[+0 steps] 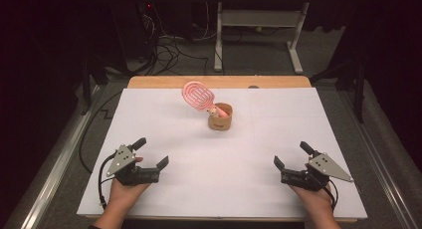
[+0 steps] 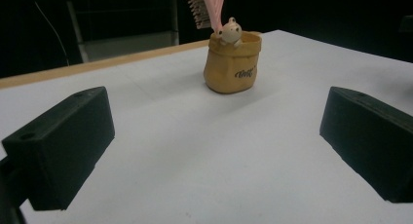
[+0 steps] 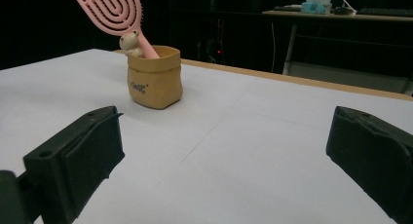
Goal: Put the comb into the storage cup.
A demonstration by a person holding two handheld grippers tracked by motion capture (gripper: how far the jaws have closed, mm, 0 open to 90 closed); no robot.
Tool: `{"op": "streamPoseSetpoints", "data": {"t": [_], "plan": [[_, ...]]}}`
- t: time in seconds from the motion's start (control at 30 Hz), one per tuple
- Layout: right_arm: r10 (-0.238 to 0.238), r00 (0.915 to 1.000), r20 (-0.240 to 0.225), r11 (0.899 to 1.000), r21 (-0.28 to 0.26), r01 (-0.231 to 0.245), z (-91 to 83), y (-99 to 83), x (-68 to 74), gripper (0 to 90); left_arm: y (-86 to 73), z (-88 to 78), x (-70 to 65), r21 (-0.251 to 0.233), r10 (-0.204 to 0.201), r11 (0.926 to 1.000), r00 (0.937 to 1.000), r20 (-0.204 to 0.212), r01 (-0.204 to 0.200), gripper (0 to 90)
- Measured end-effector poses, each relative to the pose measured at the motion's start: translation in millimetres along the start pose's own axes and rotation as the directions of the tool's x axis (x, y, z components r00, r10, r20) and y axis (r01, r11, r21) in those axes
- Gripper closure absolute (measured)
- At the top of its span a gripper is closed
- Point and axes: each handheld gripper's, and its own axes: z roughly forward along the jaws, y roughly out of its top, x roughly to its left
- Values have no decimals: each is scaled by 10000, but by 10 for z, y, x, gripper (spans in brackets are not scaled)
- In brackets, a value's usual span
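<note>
**Both claws wide, idle at near edge; brush in holder mid-table**

Left claw (image 1: 153, 153) sits low at the near left of the table (image 1: 164, 124), held in a hand (image 1: 124, 189). Jaws spread wide, nothing between them. Right claw (image 1: 292, 155) mirrors it at the near right, also spread wide and empty, hand (image 1: 313, 194) behind it. The two are well apart from each other.

Tan pouch-shaped holder (image 1: 220, 117) stands upright toward the far middle of the table, well apart from both claws. Pink hairbrush (image 1: 198, 95) stands in it handle-down, head tilted up and toward the left of the high view. A small animal figure (image 2: 229, 30) perches on the holder's rim, just beside the brush handle.

Left gripper view: holder (image 2: 233, 63) centred between the jaws, far ahead. Right gripper view: holder (image 3: 155, 77) left of centre, brush (image 3: 111, 9) leaning left above it.

White sheet covers the table; wooden edge visible at the far side.
</note>
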Motion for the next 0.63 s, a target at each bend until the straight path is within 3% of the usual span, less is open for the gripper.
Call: {"op": "streamPoseSetpoints", "data": {"t": [0.1,0.23,0.33,0.43,0.63], "plan": [[70,10000,55,10000,-14,-70,-15,9,8,1,-16,-39,1,98,207,9997,9998,-48,-206,0],[122,9998,154,9998,-164,-120,-58,31,1,1,-24,-45,47,68,-69,10000,9999,-154,70,0],[177,9996,221,9997,-147,-174,-65,28,-17,1,-19,-55,25,-180,31,9998,9999,-101,-33,0],[158,9996,223,9998,-131,-155,-72,24,-18,1,-11,-49,18,-306,-117,9995,9999,-44,116,0],[196,9996,185,9997,-147,-194,-88,16,-41,1,-5,-32,-4,-291,-40,9996,10000,-74,37,0]]}}
